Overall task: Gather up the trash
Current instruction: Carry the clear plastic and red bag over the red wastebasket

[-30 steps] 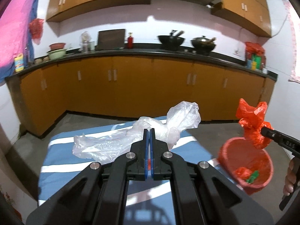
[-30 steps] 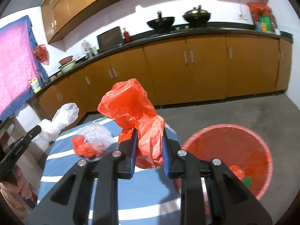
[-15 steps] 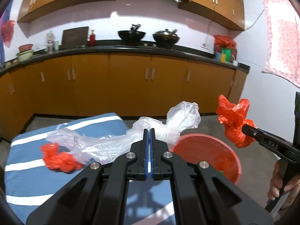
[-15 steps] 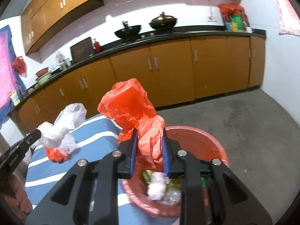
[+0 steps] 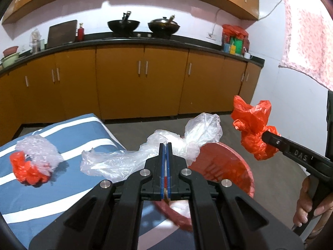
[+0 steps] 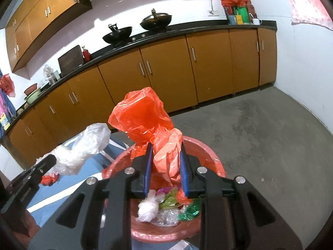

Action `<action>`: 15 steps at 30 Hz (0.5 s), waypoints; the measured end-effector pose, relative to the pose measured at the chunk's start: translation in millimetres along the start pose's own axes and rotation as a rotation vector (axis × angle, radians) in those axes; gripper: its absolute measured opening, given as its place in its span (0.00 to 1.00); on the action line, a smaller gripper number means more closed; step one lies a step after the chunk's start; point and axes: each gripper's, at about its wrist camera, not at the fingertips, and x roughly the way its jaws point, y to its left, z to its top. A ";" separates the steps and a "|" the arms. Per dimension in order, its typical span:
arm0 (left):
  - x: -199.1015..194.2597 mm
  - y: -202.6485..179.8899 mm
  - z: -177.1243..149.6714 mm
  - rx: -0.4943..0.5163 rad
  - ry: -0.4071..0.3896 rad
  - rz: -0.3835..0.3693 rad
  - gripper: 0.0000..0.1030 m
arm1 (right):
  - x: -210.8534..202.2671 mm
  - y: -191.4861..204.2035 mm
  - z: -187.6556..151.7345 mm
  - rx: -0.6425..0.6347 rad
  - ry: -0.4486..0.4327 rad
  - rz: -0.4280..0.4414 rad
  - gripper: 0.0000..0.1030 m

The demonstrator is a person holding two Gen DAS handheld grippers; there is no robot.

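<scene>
My left gripper is shut on a clear plastic bag and holds it over the near rim of the red bin. My right gripper is shut on a crumpled red plastic bag and holds it above the red bin, which holds several wrappers. The red bag also shows in the left wrist view, and the clear bag in the right wrist view. A red and clear wad of plastic lies on the blue striped table.
The bin stands at the table's right end. Orange kitchen cabinets with a black counter run along the back wall. Bare concrete floor lies to the right of the bin.
Both grippers have swung right with their bags. The red bag now hangs over the bin, and the clear bag has reached the bin's rim. The wad stayed on the table.
</scene>
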 end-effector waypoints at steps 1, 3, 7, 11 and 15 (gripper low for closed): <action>2.6 -1.8 0.1 0.001 0.004 -0.003 0.01 | 0.9 -2.2 -1.1 0.004 0.002 -0.001 0.23; 9.1 -7.9 -0.7 0.006 0.013 -0.014 0.01 | 4.2 -6.8 -1.8 0.013 0.005 -0.002 0.23; 21.5 -18.3 -2.4 0.024 0.028 -0.027 0.01 | 9.5 -12.9 -2.1 0.027 0.008 -0.002 0.23; 32.3 -27.2 -5.3 0.036 0.044 -0.035 0.01 | 14.0 -18.8 -2.4 0.046 0.010 0.000 0.23; 42.0 -33.0 -8.0 0.046 0.058 -0.046 0.01 | 18.5 -20.7 -2.2 0.063 0.014 0.007 0.24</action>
